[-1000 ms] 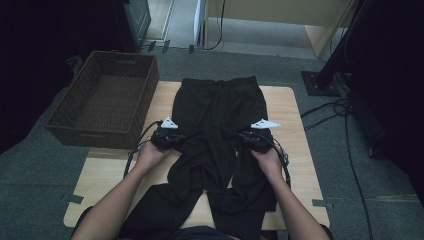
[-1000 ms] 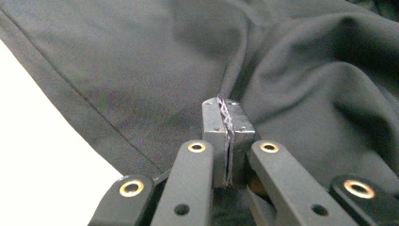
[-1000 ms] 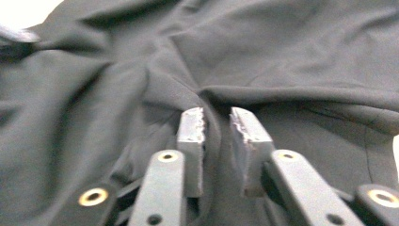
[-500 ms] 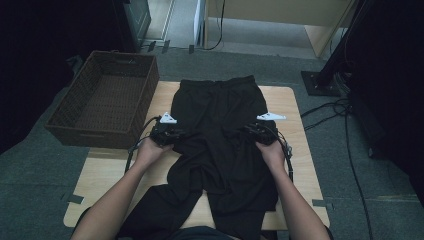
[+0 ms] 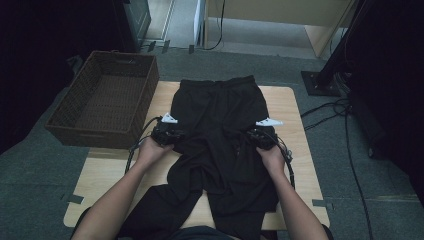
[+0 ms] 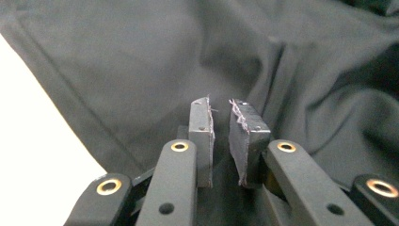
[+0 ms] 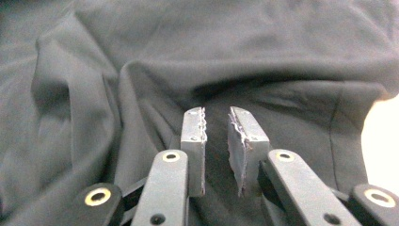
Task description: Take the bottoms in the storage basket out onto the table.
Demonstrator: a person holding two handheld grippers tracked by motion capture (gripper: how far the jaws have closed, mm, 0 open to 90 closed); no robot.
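Note:
Black trousers [image 5: 215,107] lie spread on the wooden table [image 5: 287,107], waistband at the far side, legs rumpled and hanging over the near edge. My left gripper [image 5: 175,135] rests at the trousers' left edge. In the left gripper view its jaws [image 6: 220,107] stand a narrow gap apart over the dark cloth [image 6: 141,61], having just been opening, with nothing between the pads. My right gripper [image 5: 254,136] rests on the trousers' right side. Its jaws [image 7: 217,115] are also slightly apart above the cloth [image 7: 263,52], with nothing gripped.
A brown wicker basket [image 5: 70,112], with nothing in it, stands against the table's left side. Cables [image 5: 345,135] run over the floor on the right. Bare tabletop [image 5: 107,175] shows at the near left, beside the trouser legs.
Little differs. Both hands stay at the trousers' sides, each shifted only slightly, and the cloth lies much as before.

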